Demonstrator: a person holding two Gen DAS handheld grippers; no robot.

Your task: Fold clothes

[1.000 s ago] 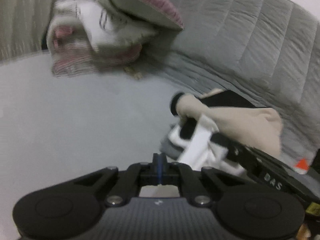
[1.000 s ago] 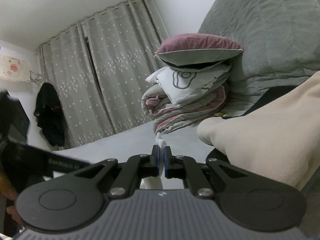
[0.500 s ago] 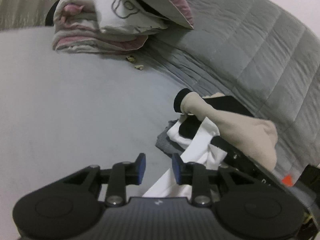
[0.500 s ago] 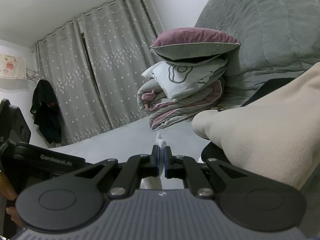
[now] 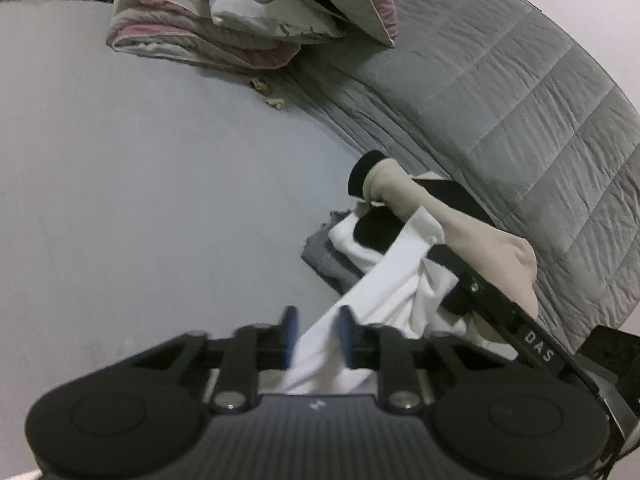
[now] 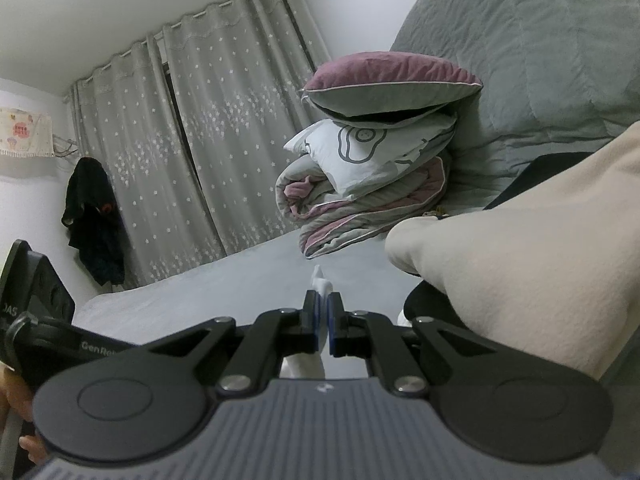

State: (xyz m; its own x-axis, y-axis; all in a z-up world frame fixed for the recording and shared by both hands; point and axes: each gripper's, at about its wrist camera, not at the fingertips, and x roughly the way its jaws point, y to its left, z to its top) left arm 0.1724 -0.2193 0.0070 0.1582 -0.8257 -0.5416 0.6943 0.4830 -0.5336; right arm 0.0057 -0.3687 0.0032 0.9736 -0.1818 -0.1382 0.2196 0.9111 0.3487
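Item: white cotton garment (image 5: 384, 288), part-gathered, lying on the pale grey bed sheet (image 5: 140, 200) at four o'clock in the left wrist view, over a small folded dark grey cloth (image 5: 324, 256). A taut band of it is drawn from the bundle down to six o'clock, where it passes between the jaws of the left gripper (image 5: 316, 332). These jaws are seen apart and are closing on the band, which is not yet visibly pinched. The right gripper (image 6: 322, 320) is closed to a narrow slit on another edge of the same garment, and a white tip is seen standing out above the pads at twelve o'clock of the tool. It is judged that this edge is held fast as an anchor so that the second corner can be taken and the cloth stretched flat for a fold. A beige fleece sleeve (image 5: 480, 240) with a black cuff is recorded at three o'clock, on the arm carrying the right tool. A stack of folded pink-and-grey bedding (image 5: 200, 32) is noted at twelve o'clock, well apart, which leaves open sheet for laying out. A grey quilted cover (image 5: 520, 100) is noted at two o'clock.
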